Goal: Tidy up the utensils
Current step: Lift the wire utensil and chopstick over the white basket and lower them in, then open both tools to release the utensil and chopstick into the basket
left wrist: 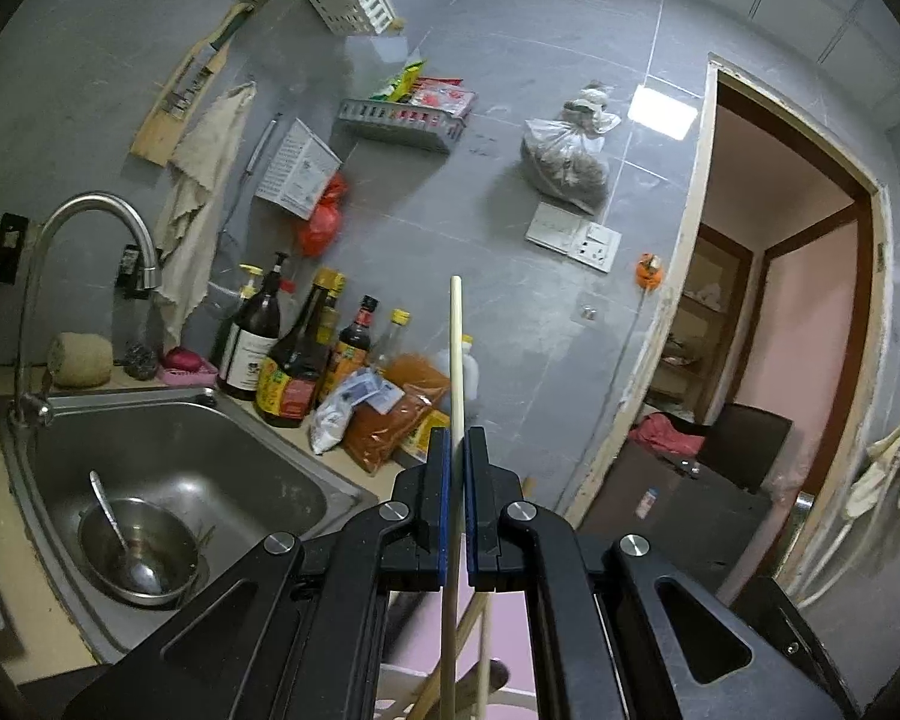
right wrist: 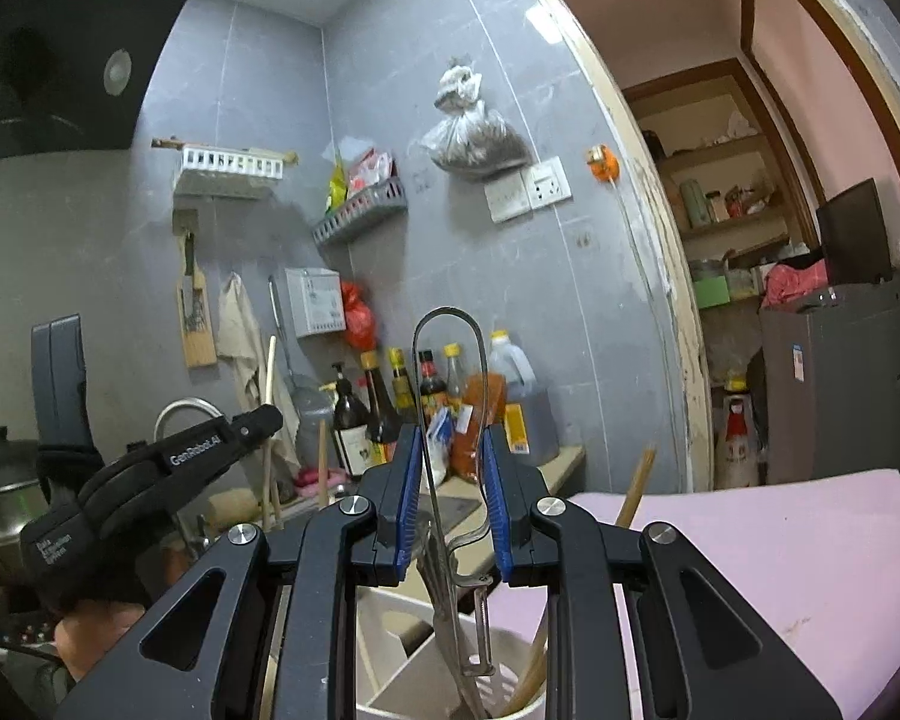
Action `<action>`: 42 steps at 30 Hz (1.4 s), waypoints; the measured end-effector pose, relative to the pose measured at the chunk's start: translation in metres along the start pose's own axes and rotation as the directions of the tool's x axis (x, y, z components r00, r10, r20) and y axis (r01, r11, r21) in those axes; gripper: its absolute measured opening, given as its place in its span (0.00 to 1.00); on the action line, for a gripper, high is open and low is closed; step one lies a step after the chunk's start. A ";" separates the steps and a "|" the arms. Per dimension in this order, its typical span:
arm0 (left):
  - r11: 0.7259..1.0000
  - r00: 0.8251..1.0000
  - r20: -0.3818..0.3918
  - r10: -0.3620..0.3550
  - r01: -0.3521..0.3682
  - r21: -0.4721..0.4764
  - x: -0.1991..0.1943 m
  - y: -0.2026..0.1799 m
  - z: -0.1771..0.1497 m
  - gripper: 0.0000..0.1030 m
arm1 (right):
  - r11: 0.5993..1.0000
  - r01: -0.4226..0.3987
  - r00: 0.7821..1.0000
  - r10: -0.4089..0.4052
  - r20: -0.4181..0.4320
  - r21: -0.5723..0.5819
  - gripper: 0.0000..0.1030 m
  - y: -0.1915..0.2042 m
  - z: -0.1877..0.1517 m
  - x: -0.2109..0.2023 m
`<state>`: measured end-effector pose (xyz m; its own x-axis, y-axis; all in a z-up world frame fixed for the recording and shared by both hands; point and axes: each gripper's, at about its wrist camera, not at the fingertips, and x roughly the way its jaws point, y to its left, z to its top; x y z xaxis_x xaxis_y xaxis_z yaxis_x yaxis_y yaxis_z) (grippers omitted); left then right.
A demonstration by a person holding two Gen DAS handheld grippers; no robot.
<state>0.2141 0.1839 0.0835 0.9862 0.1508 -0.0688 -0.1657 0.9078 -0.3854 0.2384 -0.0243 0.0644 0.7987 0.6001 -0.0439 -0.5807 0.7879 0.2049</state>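
Pinching a pale chopstick (left wrist: 457, 354) upright, the left gripper (left wrist: 457, 450) has its jaws pressed onto the shaft. The right gripper (right wrist: 450, 450) – jaws clamped on a wire-loop peeler (right wrist: 447, 396) – hangs over the white utensil holder (right wrist: 390, 648) beside a pink mat (right wrist: 750, 570); the sink (left wrist: 210, 456) holds a bowl (left wrist: 138, 546).

A pale wooden chopstick (left wrist: 456, 360) stands nearly upright, clamped between blue-padded jaws. A looped stainless-steel wire peeler (right wrist: 450, 396) rises upright, its blade end hanging inside a white divided plastic utensil holder (right wrist: 390, 660) alongside brown wooden chopsticks (right wrist: 636, 492) leaning against its rim.
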 end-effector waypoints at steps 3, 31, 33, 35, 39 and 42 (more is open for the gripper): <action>0.999 0.999 0.020 0.028 -0.028 0.015 -0.004 -0.002 -0.013 0.02 | 1.000 0.006 1.000 -0.007 -0.014 -0.014 0.17 0.002 -0.008 0.003; 0.994 0.986 -0.163 0.025 -0.007 0.109 -0.026 -0.014 -0.066 0.07 | 0.998 0.047 0.993 -0.051 -0.106 -0.038 0.25 -0.004 -0.033 -0.001; 0.994 0.985 -0.168 0.022 -0.004 0.105 -0.029 -0.014 -0.065 0.12 | 0.998 0.048 0.993 -0.053 -0.104 -0.043 0.25 -0.004 -0.032 -0.002; 0.995 0.985 -0.169 0.019 -0.003 0.098 -0.031 -0.014 -0.064 0.15 | 0.998 0.049 0.993 -0.053 -0.102 -0.043 0.25 -0.005 -0.031 -0.003; 0.996 0.984 -0.177 0.021 -0.004 0.091 -0.033 -0.014 -0.061 0.19 | 0.997 0.055 0.994 -0.059 -0.093 -0.049 0.25 -0.005 -0.028 -0.006; 0.996 0.982 -0.186 0.026 -0.010 0.086 -0.036 -0.014 -0.058 0.19 | 0.997 0.061 0.994 -0.065 -0.083 -0.050 0.25 -0.006 -0.026 -0.010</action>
<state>0.1812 0.1429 0.0385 0.9634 0.0989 -0.2493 -0.1748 0.9366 -0.3038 0.2296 -0.0310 0.0385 0.8186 0.5574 -0.1385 -0.5385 0.8287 0.1525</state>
